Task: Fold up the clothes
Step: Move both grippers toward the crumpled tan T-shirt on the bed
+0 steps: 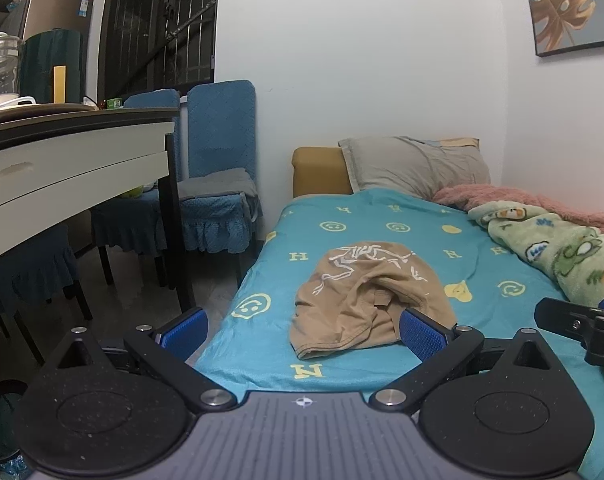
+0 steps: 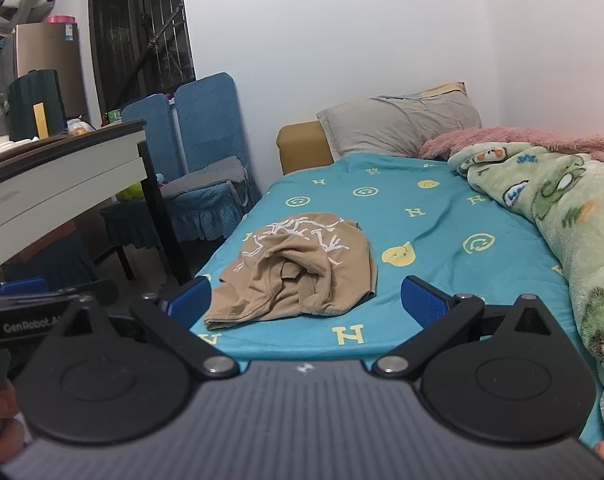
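A crumpled tan T-shirt (image 1: pixel 365 300) with a white print lies in a heap on the teal bed sheet (image 1: pixel 341 364). It also shows in the right wrist view (image 2: pixel 298 268) on the sheet (image 2: pixel 441 216). My left gripper (image 1: pixel 303 334) is open and empty, held just short of the shirt's near edge. My right gripper (image 2: pixel 305 300) is open and empty, also just short of the shirt, with the shirt ahead and slightly left. The right gripper's tip shows at the right edge of the left wrist view (image 1: pixel 573 320).
A green cartoon blanket (image 2: pixel 561 208) and a pink blanket (image 2: pixel 521 136) lie along the bed's right side. A grey pillow (image 1: pixel 413 166) lies at the head. A white table (image 1: pixel 74 160) and blue-covered chairs (image 1: pixel 218 184) stand left of the bed.
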Tool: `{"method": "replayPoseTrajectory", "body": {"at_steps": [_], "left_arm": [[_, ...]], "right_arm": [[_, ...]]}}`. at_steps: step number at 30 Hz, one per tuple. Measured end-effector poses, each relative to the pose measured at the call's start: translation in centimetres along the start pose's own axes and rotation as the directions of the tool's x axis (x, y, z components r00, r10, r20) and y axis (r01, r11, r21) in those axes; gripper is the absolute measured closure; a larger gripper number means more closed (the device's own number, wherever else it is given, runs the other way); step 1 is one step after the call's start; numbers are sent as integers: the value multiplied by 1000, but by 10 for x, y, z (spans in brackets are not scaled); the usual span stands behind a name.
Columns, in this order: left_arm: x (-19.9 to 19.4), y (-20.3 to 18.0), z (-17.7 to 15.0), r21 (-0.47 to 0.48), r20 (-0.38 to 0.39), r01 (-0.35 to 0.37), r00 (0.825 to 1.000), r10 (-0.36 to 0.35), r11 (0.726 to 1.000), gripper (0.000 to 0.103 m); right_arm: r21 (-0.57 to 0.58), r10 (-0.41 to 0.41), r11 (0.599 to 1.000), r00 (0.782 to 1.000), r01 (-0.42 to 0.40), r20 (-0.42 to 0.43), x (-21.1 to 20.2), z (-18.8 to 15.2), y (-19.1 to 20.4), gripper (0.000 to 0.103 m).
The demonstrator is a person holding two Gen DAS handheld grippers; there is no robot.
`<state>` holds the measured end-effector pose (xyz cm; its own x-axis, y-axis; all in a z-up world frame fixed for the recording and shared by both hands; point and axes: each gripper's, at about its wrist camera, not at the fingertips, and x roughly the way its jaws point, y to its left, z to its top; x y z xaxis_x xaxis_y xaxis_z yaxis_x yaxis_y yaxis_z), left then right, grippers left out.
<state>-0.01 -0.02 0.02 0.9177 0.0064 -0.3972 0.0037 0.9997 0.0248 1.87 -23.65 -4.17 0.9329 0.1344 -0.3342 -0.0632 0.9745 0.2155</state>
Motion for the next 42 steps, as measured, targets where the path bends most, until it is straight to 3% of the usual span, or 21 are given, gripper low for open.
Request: {"method": "replayPoseTrajectory", "body": {"at_steps": [8,16,21,31,37,40,42], "left_arm": [[-1,5,0,-5,2,22,1000,-22,1000,0],[1,0,0,7,11,19,1000,-19,1000,0],[1,-2,1,14,17,41,999,-41,999,0],[3,-8,-1,42,17,41,999,-41,998,0],[9,-11,-1,55,-11,73,997,-73,996,0],[26,-14,4,53,-65,146,988,-142,988,0],[39,-20,9,81,-85,159,985,-152,984,0]], "right_arm": [[75,7,997,1000,-9,24,-3,11,8,0],[140,-14,990,1000,10,26,-5,60,28,0],[-35,-28,999,999,28,-27,-5,58,21,0],[-6,-53,999,997,53,-57,5,1,-21,0],[-70,-41,997,999,41,2,10,36,-10,0],[-104,-33,994,999,36,33,12,54,-5,0],[-126,-26,991,998,33,53,14,66,-1,0]]}}
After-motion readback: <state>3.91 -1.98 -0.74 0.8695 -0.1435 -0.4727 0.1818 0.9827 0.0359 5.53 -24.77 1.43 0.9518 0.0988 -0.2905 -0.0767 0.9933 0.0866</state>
